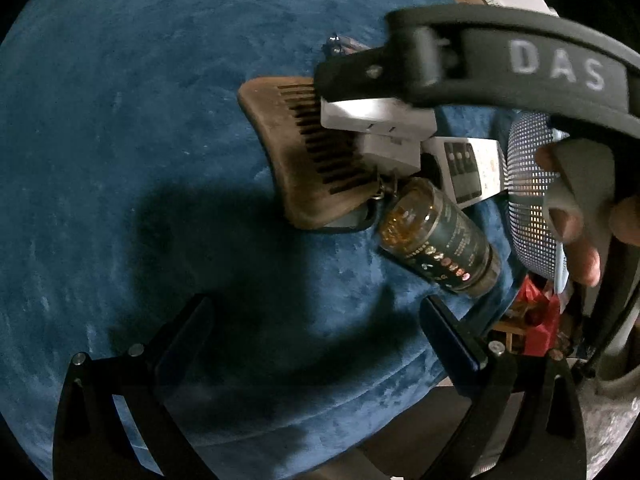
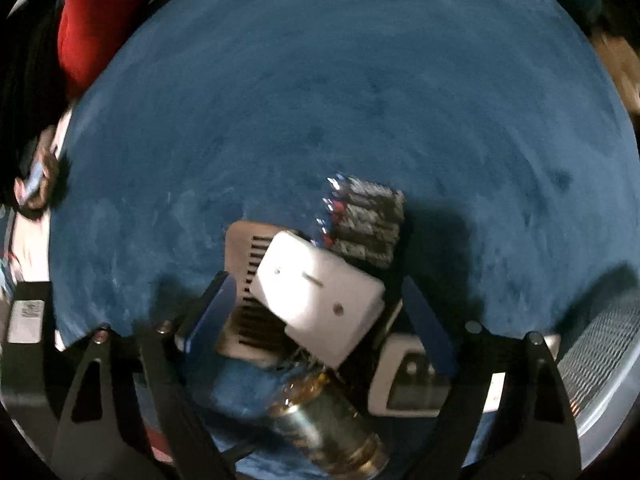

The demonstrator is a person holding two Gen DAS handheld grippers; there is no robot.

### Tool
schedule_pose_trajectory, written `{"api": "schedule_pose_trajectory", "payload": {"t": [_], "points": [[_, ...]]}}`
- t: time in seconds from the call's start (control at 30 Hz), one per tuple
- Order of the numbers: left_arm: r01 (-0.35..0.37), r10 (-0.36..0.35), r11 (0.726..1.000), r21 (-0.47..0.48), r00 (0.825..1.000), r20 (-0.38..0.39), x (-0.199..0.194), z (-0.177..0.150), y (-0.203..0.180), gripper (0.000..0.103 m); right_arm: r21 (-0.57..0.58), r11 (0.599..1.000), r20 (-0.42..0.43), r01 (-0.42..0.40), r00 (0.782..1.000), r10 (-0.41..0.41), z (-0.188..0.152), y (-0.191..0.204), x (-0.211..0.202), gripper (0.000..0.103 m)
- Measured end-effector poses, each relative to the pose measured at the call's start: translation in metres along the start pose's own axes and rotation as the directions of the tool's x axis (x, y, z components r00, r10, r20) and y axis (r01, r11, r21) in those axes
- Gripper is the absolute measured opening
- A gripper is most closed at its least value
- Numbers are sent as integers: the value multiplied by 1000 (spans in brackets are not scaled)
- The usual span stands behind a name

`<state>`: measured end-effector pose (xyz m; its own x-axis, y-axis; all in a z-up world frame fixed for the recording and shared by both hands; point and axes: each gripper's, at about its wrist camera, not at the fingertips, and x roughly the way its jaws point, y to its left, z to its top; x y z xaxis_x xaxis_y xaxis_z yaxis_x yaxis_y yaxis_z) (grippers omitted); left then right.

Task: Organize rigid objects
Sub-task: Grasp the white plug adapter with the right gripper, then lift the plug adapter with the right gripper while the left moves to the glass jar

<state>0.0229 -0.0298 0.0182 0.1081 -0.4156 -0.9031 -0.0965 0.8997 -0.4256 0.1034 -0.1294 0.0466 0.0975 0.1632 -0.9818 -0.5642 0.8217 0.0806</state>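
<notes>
Right gripper [image 2: 316, 312]: fingers spread wide, flanking the white adapter [image 2: 320, 300], not visibly gripping. It rests on the wooden comb [image 1: 296, 152]. Centre, then close squarely. Left gripper [image 1: 316, 344] gapes empty over blue velvet [image 1: 140, 120].

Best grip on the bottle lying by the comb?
Take the bottle across its round body at mid-length, coming from above with the fingers straddling its sides. It lies flat on the blue cloth, the comb crowding its base end, so an end-on grasp looks blocked.
</notes>
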Motion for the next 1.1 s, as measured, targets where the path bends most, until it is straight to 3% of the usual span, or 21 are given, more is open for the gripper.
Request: {"api": "schedule_pose_trajectory", "payload": {"t": [0.03,0.1,0.2,0.23,0.27,0.33,0.5,0.67,0.93,1.1], "points": [[0,0,1000,-1,1000,-3,0,0,1,103,-31,999,-8,12,1000,-12,3,6,3,85],[-2,2,1000,-2,1000,-8,1,0,2,103,-99,994,-48,39,998,-44,6,17,13,74],[-8,8,1000,0,1000,-12,1,2,2,103,-151,988,-65,45,996,-55,5,29,14,73],[-8,8,1000,1,1000,-13,1,3,2,103,-164,985,-67,48,996,-60,3,32,14,68],[-7,7,1000,0,1000,-14,-1,4,3,103,-179,983,-83,44,995,-59,1,34,15,51],[-7,7,1000,1,1000,-13,-2,4,3,103,-195,978,-89,80,991,-99,-6,39,15,46],[-12,12,1000,5,1000,-11,-2,2,-2,103,-134,986,-96,98,989,-112,-19,39,7,44],[-19,19,1000,15,1000,-11,0,-1,-7,103,-29,993,-49,111,992,-112,-39,28,-14,43],[-35,35,998,61,999,-8,1,-7,-27,103,37,997,8,74,997,-74,-85,31,-41,43],[-43,44,994,103,999,-9,3,-9,-45,103,80,996,26,38,999,-40,-104,2,-48,43]]}}
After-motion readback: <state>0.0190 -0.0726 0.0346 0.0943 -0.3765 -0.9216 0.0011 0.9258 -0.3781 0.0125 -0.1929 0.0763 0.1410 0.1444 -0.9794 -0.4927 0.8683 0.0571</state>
